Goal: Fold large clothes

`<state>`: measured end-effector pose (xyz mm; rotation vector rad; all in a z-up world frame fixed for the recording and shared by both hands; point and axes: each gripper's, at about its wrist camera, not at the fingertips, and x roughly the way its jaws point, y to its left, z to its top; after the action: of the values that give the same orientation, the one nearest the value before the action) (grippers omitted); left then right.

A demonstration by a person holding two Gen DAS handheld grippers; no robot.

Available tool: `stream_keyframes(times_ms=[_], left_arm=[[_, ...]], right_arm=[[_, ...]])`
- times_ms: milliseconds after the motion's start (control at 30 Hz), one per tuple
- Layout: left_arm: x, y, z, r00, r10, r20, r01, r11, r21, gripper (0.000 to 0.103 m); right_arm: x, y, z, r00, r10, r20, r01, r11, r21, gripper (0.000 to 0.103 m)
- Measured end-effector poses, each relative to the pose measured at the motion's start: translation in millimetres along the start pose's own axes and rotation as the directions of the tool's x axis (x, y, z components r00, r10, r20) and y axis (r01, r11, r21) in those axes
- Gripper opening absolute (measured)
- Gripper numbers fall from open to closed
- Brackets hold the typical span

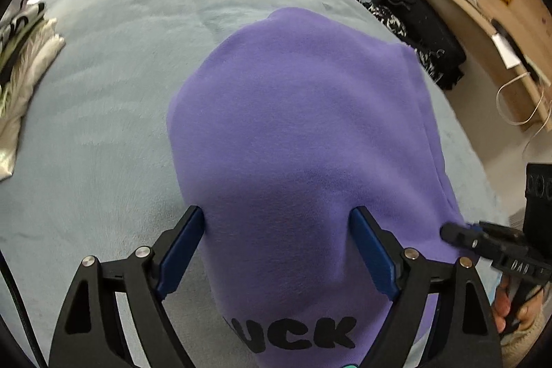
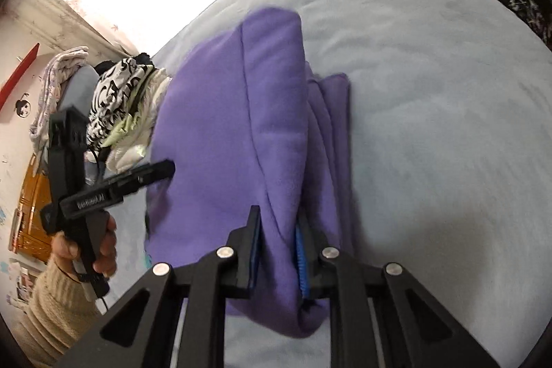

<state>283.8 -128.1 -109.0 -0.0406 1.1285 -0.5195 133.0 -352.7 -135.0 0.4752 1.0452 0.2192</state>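
— How did that purple sweatshirt [image 1: 303,126] look to handle?

— Soft and thick, a fleecy knit. I judged it light but bulky, limp enough to sag wherever it wasn't supported, and not slippery. A doubled edge or a folded corner seemed the best place to take it, since several layers pinch firmly together.

— Where was it lying?

— On the grey-blue bed [image 1: 114,112], partly folded, the black lettering at the near end. A pile of black-and-white patterned clothes [image 2: 120,106] sat well apart on the bed's far side.

— And the left gripper [image 1: 279,244]?

— Its jaws stood wide and released, straddling the near part of the sweatshirt. The cloth lay between them, but the blue pads weren't pressing it.

— The right gripper [image 2: 279,247]?

— Clenched on a thick fold along the sweatshirt's side edge. The bunched cloth ran between the jaws, looser layers spilling just beside it onto the bed.
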Motion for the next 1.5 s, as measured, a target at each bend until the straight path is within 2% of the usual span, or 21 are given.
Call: stream_keyframes(times_ms=[33,100,167,267,433,500,533,600,667,800,833,900,1000,1067,1133,1167,1200,1300,1433,1500], left_arm=[[2.5,-2.8,-0.9,1.0,0.012,0.0,-0.012,1.0,0.004,0.088],[10.0,-4.2,-3.0,1.0,0.025,-0.007,-0.025,1.0,-0.003,0.098],[18.1,1.5,-6.5,1.0,0.024,-0.002,-0.024,0.999,-0.034,0.103],[18.0,10.2,-11.3,0.999,0.014,0.03,-0.012,0.998,-0.063,0.103],[8.3,10.5,-13.0,0.998,0.014,0.065,-0.011,0.998,-0.054,0.103],[4.0,10.9,-11.3,0.998,0.014,0.065,-0.011,0.999,-0.047,0.103],[2.3,10.3,-10.2,0.998,0.012,0.061,-0.01,0.999,-0.044,0.103],[1.7,9.0,-8.5,0.999,0.013,0.052,-0.011,0.999,-0.039,0.103],[2.4,7.8,-5.4,0.999,0.016,0.041,-0.015,0.999,-0.036,0.103],[-2.5,13.6,1.0,1.0,-0.01,0.017,0.011,0.998,-0.059,0.103],[-5.6,16.7,2.8,1.0,-0.02,0.02,0.021,0.998,-0.067,0.103],[-13.1,23.7,6.0,0.999,-0.034,0.039,0.037,0.996,-0.085,0.102],[-16.6,37.1,13.7,0.998,-0.033,0.047,0.038,0.993,-0.112,0.102],[-14.7,46.8,15.8,0.999,-0.032,0.033,0.036,0.99,-0.134,0.102],[-11.9,53.5,16.8,0.999,-0.047,0.026,0.051,0.987,-0.152,0.102],[-10.2,56.5,16.1,0.998,-0.059,0.022,0.062,0.984,-0.165,0.102],[-7.9,59.3,15.9,0.997,-0.074,0.016,0.075,0.981,-0.177,0.103],[-0.5,60.8,15.7,0.994,-0.107,-0.003,0.104,0.977,-0.188,0.103],[6.6,54.4,16.5,0.992,-0.124,-0.016,0.119,0.977,-0.178,0.103],[11.3,50.0,15.8,0.993,-0.119,-0.021,0.114,0.979,-0.168,0.103]], right_arm=[[4.3,-4.6,-3.3,1.0,-0.008,-0.01,0.008,1.0,0.007,0.016],[22.2,-13.9,-10.1,0.999,-0.024,-0.023,0.025,0.999,0.028,0.016],[36.3,-24.2,-12.7,1.0,-0.011,-0.017,0.012,0.998,0.063,0.016],[39.5,-35.0,-11.1,0.999,0.042,-0.001,-0.042,0.99,0.132,0.015],[24.0,-16.0,3.3,0.997,0.016,-0.07,-0.012,0.998,0.064,0.025],[15.2,-8.0,14.6,0.997,0.037,-0.063,-0.035,0.999,0.037,0.038],[9.9,-5.2,23.4,0.998,0.055,-0.039,-0.054,0.998,0.025,0.041],[5.3,-4.9,39.7,0.998,0.069,0.006,-0.07,0.997,0.026,0.062],[9.0,-9.1,56.1,0.997,0.075,0.028,-0.076,0.996,0.04,0.071],[32.0,-21.2,91.1,0.994,0.107,0.035,-0.11,0.989,0.1,0.071],[38.7,-25.0,98.2,0.989,0.145,0.03,-0.148,0.982,0.114,0.071],[45.3,-30.8,106.9,0.982,0.186,0.028,-0.188,0.974,0.129,0.071],[58.1,-29.8,116.7,0.98,0.197,0.034,-0.2,0.972,0.126,0.07],[67.7,-26.7,120.5,0.97,0.24,0.027,-0.242,0.962,0.126,0.069],[74.3,-20.3,122.7,0.965,0.261,0.005,-0.26,0.96,0.103,0.042],[76.4,-17.3,123.1,0.969,0.248,-0.002,-0.247,0.965,0.088,0.024],[74.6,-12.3,121.3,0.976,0.217,0.007,-0.217,0.974,0.057,0.018],[64.4,-3.1,115.0,0.994,0.107,0.029,-0.108,0.994,0.015,0.014],[44.2,-5.0,104.7,0.996,0.018,0.084,-0.02,1.0,0.018,0.013],[43.9,-14.0,99.3,0.996,-0.033,0.084,0.029,0.999,0.04,0.013]])
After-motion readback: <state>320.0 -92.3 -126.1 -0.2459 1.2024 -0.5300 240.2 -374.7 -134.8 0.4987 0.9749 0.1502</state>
